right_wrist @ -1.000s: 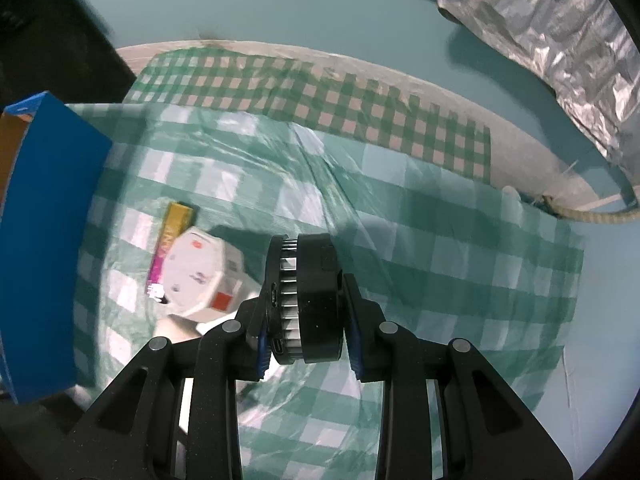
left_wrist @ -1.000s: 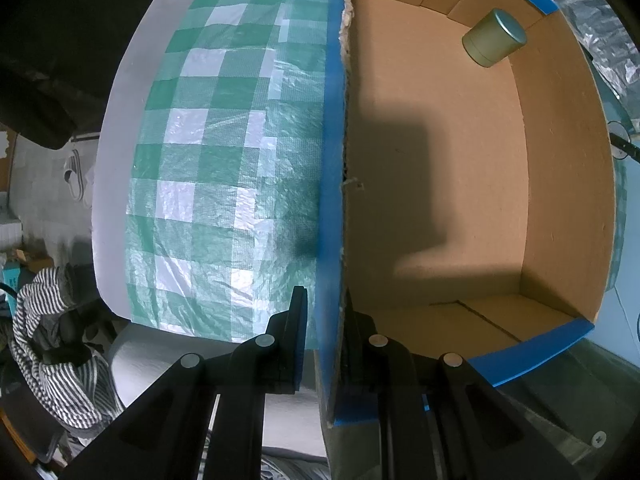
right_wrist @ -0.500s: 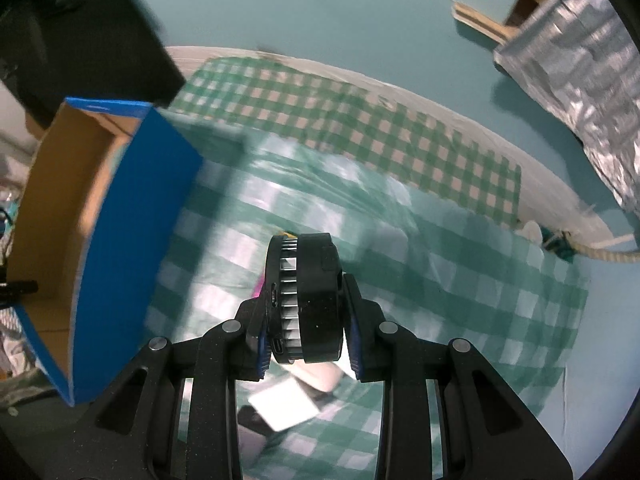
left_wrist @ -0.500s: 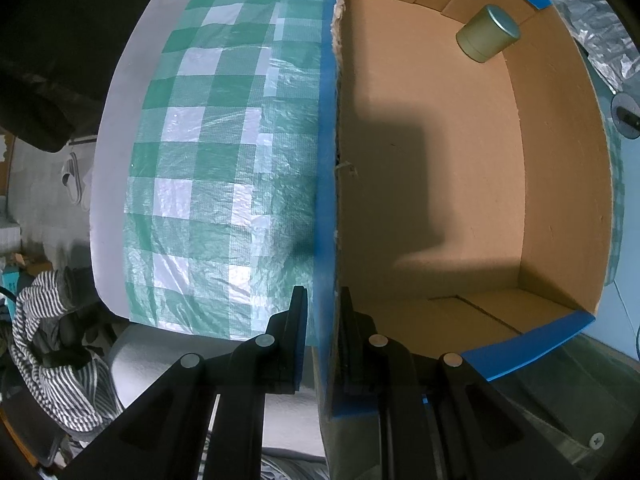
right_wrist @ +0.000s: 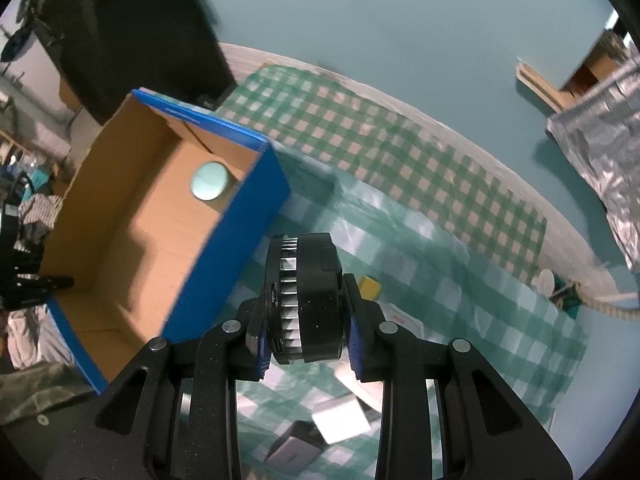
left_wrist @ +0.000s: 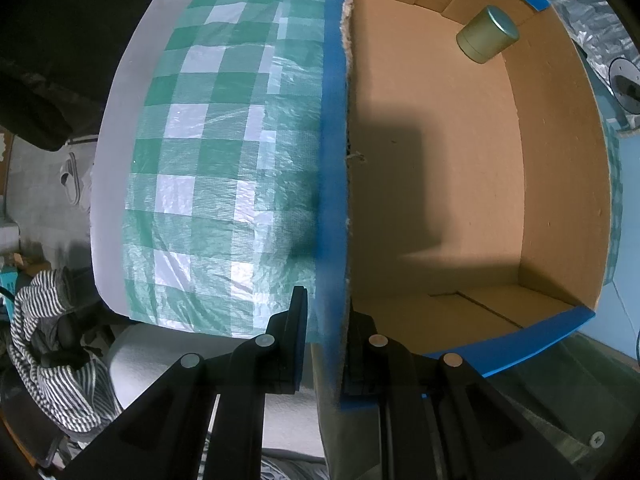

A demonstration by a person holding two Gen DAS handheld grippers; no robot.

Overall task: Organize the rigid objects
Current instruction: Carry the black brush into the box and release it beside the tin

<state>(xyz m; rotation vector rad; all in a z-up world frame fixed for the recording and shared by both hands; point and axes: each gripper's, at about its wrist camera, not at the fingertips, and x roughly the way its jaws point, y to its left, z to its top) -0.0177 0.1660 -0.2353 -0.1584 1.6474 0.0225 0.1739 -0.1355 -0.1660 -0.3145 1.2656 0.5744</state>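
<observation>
My left gripper is shut on the near wall of a blue cardboard box. A gold-green tin stands in the box's far corner. In the right wrist view the same box lies at the left with the tin inside. My right gripper is shut on a round black device with a ribbed silver rim and holds it above the checked cloth, just right of the box.
Green checked cloth covers the table. Small items lie below the right gripper: a white card, a grey block, a yellow piece. Silver foil sits at the far right. Striped clothing lies beyond the table edge.
My right gripper has risen and swung left with the black device, bringing the box's open inside into view. The left gripper still holds the box wall; the box shifted slightly.
</observation>
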